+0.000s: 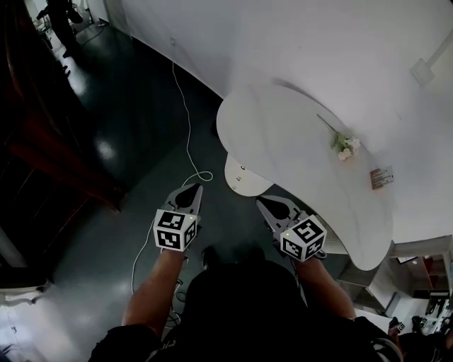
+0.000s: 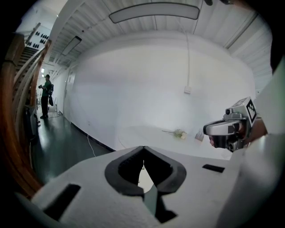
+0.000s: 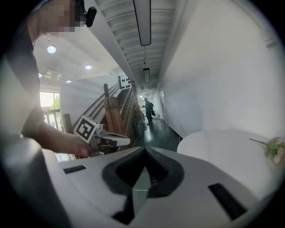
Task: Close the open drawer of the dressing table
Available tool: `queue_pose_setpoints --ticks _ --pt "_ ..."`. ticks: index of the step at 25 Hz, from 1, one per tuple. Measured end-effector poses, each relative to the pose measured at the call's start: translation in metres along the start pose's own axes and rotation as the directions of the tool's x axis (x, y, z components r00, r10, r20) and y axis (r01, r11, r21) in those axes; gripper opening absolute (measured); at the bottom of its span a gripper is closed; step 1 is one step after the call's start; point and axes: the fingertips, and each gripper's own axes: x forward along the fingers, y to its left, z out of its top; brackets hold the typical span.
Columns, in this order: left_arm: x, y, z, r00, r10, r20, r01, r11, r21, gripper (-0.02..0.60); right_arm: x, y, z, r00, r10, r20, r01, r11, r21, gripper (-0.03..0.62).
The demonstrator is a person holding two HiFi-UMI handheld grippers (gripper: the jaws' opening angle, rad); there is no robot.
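Jaws on the left gripper [image 1: 188, 194] are pressed together with nothing between them, and those on the right gripper [image 1: 272, 206] are likewise clenched and empty. Closed tips probably serve as a blunt pusher, since shutting a drawer needs no grasp. Both grippers are held level, side by side, short of contact.

The open drawer [image 1: 244, 177] juts from the left edge of the dressing table [image 1: 297, 134], just beyond the right gripper and apart from it.

The white rounded tabletop stands against a white wall [image 1: 304, 42]. It carries an artificial flower [image 1: 345, 145] and a small card [image 1: 381, 177]. The dark glossy floor [image 1: 120, 148] has a white cable [image 1: 187, 127] trailing across it. A wooden staircase [image 3: 115, 111] stands far left, and a person [image 1: 62, 21] stands at the far end, well apart.
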Motion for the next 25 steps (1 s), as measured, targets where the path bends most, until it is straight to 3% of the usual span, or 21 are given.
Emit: queue_pose_setpoints --ticks 6,11,18,25 --pt "-0.006 -0.034 0.018 0.996 0.077 0.047 -0.077 0.997 0.007 0.009 -0.039 -0.026 0.008 0.999 0.044 0.03 -0.043 0.998 -0.039 0.005" --pt "-0.003 -0.084 0.026 0.986 0.142 0.087 -0.139 0.989 -0.045 0.009 -0.089 -0.066 -0.001 0.997 0.071 0.024 -0.069 0.995 -0.075 0.005" --pt "0.0 -0.153 0.023 0.972 0.214 0.097 -0.207 0.975 -0.076 0.009 -0.145 -0.113 -0.018 0.992 0.112 0.052 -0.11 0.993 -0.033 0.005" --pt "-0.018 -0.187 0.024 0.961 0.259 0.1 -0.253 0.965 -0.068 0.009 -0.166 -0.115 0.0 0.974 0.189 0.126 -0.189 0.982 -0.01 0.003"
